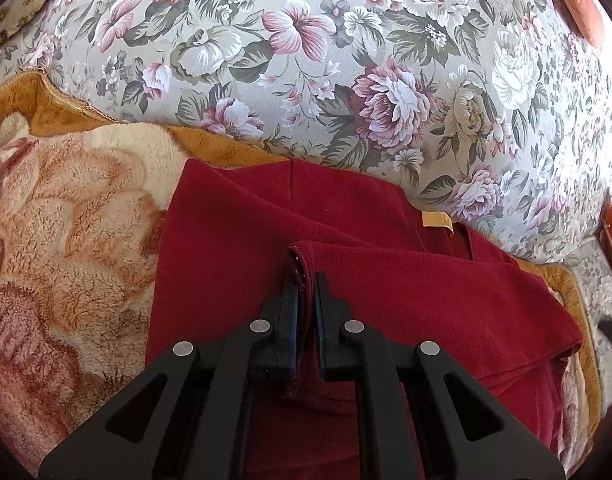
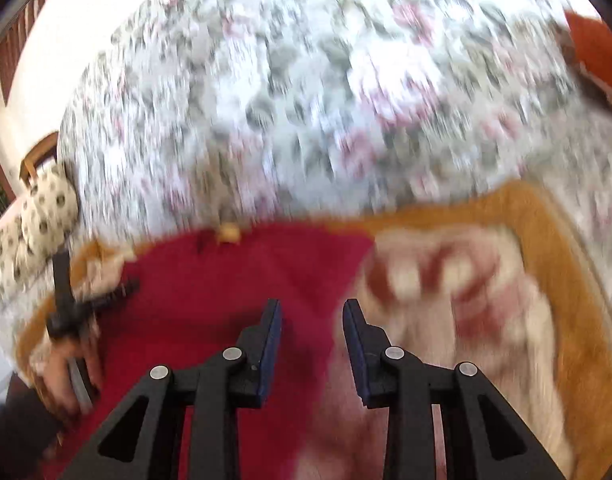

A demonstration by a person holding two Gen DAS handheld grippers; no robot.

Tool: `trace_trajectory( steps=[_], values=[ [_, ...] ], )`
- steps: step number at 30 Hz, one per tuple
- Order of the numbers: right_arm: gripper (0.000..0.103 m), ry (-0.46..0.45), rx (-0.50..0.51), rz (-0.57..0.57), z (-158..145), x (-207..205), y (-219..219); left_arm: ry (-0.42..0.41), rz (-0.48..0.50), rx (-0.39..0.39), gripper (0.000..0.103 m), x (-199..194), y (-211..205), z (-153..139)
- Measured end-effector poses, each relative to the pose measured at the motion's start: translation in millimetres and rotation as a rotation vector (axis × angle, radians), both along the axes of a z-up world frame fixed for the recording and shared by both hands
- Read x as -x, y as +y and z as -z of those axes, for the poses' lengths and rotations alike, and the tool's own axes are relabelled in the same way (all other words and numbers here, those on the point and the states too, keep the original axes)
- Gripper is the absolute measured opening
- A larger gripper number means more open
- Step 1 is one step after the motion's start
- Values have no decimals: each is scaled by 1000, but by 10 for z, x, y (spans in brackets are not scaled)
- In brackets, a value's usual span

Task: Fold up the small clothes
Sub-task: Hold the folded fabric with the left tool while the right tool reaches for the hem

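Note:
A dark red garment (image 1: 266, 220) lies partly folded on a fleece blanket, its tan label (image 1: 436, 219) near the far edge. My left gripper (image 1: 304, 276) is shut on a doubled edge of the red cloth, which sticks out past the fingertips. The right wrist view is blurred by motion. There my right gripper (image 2: 312, 308) stands open above the right edge of the red garment (image 2: 210, 300), with nothing between its fingers. At the left of that view a hand (image 2: 66, 376) holds the other black gripper against the garment.
An orange and cream fleece blanket (image 1: 66, 220) lies under the garment, on a floral bed cover (image 1: 306, 60). A patterned pillow (image 2: 46, 208) sits at the far left. An orange object (image 2: 598, 52) is at the far right.

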State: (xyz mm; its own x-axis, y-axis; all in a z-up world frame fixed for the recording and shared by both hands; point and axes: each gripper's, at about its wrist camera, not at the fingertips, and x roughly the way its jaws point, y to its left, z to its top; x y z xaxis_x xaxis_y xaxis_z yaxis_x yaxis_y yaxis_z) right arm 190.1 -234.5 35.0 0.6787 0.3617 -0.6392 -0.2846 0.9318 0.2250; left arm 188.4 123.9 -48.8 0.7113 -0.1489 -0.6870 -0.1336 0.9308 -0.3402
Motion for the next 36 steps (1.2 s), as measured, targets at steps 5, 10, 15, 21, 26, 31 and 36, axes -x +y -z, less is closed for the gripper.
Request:
trace_trajectory(
  steps=[5, 10, 15, 21, 26, 31, 36],
  values=[
    [30, 67, 140, -151, 91, -24, 233, -2, -2, 2, 6, 7, 6, 6],
    [30, 98, 228, -138, 375, -56, 192, -3, -3, 10, 6, 6, 11, 7],
    [13, 87, 228, -73, 465, -202, 194, -3, -5, 16, 6, 13, 13, 10],
    [6, 127, 153, 104, 715, 52, -44, -6, -4, 29, 9, 18, 17, 23],
    [11, 163, 55, 117, 675, -38, -211, -13, -2, 61, 9, 36, 51, 29],
    [33, 128, 132, 83, 468, 174, -208, -17, -3, 70, 9, 46, 61, 30],
    [35, -1, 165, 130, 33, 366, -131, -17, -7, 58, 9, 42, 49, 36]
  ],
)
